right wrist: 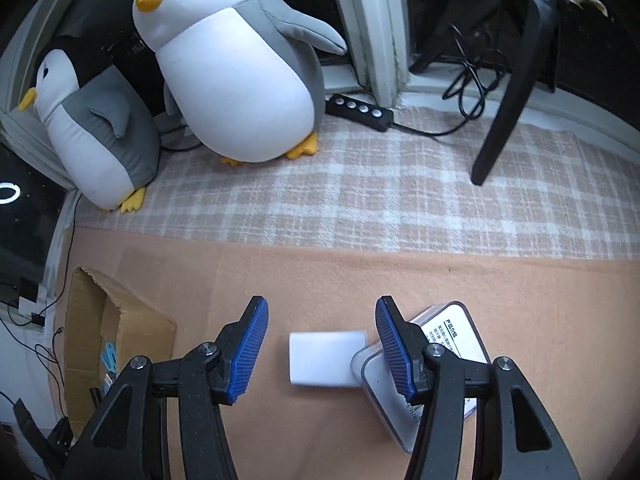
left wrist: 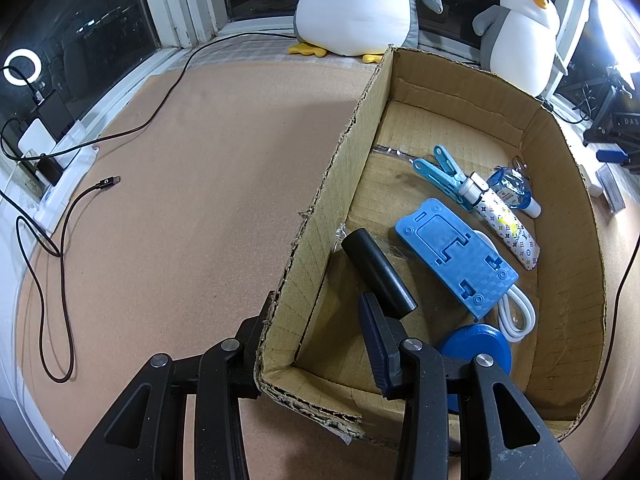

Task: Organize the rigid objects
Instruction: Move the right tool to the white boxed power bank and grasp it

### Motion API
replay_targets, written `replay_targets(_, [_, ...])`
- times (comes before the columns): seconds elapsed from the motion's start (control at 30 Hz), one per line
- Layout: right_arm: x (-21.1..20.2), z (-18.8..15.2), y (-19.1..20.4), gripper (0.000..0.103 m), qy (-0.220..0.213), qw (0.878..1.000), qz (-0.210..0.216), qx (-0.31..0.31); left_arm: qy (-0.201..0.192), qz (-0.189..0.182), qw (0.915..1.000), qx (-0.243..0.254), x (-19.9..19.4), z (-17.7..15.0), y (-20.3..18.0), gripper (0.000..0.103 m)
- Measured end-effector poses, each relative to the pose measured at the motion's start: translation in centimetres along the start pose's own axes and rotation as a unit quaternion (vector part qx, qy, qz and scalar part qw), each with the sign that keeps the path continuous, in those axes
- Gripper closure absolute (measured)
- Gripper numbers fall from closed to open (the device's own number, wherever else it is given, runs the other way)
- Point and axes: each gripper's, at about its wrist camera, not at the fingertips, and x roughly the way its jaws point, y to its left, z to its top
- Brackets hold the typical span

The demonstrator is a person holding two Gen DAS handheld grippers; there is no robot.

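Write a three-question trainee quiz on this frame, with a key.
1. True or false: the right gripper is shut on the white block.
2. What does the left gripper straddle? A) a penguin B) the box wall C) a cable
3. Fill in: the black cylinder lies inside the ____.

Key: 1 false, the jaws are open with the block lying between them on the mat; 2 B; 3 box.
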Motion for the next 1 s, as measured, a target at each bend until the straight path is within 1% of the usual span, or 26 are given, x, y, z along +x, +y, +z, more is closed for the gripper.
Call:
replay_targets(0.1, [-0.4,-1.1,-0.9,0.051,0.0,1.0,0.003,0.009,-0.001,0.001,1.0,0.001,0.0,0.0,0.0,0.061])
replay_targets(0.17, [-0.5,-2.2,-1.6,0.051,0.005,1.0,-0.003,0.017,-0.002,0.001,1.0,0.001,0.0,-0.1,0.0,0.061])
replay_targets(0.3, [-1.7,-3.9,-3.7,0.051,-0.002,0.999,-0.006,0.038,-0.002,0.001,1.0,0.0,0.0,-0.1,0.0,0.061])
replay_targets(0.43, [-3.1,-5.4,-6.2,0.051,-0.01,0.998,0.007,0.069,-0.002,0.001,1.0,0.0,0.0,-0.1,0.0,0.061])
replay_targets(0.5, [-3.9,-6.1,-6.8,0.051,-0.02,0.996,0.025,0.079,-0.002,0.001,1.0,0.001,0.0,-0.1,0.0,0.061])
replay_targets(0.53, [-4.6,-6.5,-6.9,0.051,-0.03,0.996,0.025,0.077,-0.002,0.002,1.0,0.001,0.0,-0.1,0.0,0.061])
replay_targets(0.57, [-4.9,-6.6,-6.7,0.05,-0.036,0.997,0.019,0.07,-0.002,0.002,1.0,0.002,0.0,-0.1,0.0,0.061])
replay_targets(0.6, [-5.3,-6.8,-6.2,0.049,-0.046,0.998,0.002,0.045,-0.002,0.002,1.0,0.002,-0.1,-0.1,0.0,0.061])
replay_targets(0.63, [-5.5,-6.8,-5.6,0.045,-0.048,0.998,-0.01,0.024,-0.002,0.003,1.0,0.003,-0.1,-0.1,-0.1,0.061])
replay_targets(0.77, [-5.0,-7.2,-3.6,0.041,-0.036,0.996,-0.046,-0.066,-0.002,0.004,1.0,0.005,-0.1,0.0,-0.1,0.061])
replay_targets(0.8, [-4.8,-7.5,-3.1,0.04,-0.032,0.994,-0.058,-0.092,-0.002,0.004,1.0,0.004,-0.1,0.0,-0.2,0.061])
replay_targets(0.87, [-4.1,-7.9,-2.0,0.035,-0.027,0.984,-0.096,-0.148,-0.002,0.004,1.0,0.004,-0.1,0.0,-0.2,0.061])
replay_targets(0.9, [-3.8,-8.0,-1.8,0.035,-0.023,0.98,-0.11,-0.166,-0.002,0.004,1.0,0.004,-0.1,0.0,-0.2,0.061])
replay_targets(1.0, [-3.0,-8.1,-1.8,0.034,-0.005,0.975,-0.115,-0.191,-0.002,0.005,1.0,0.003,-0.1,0.0,-0.2,0.061])
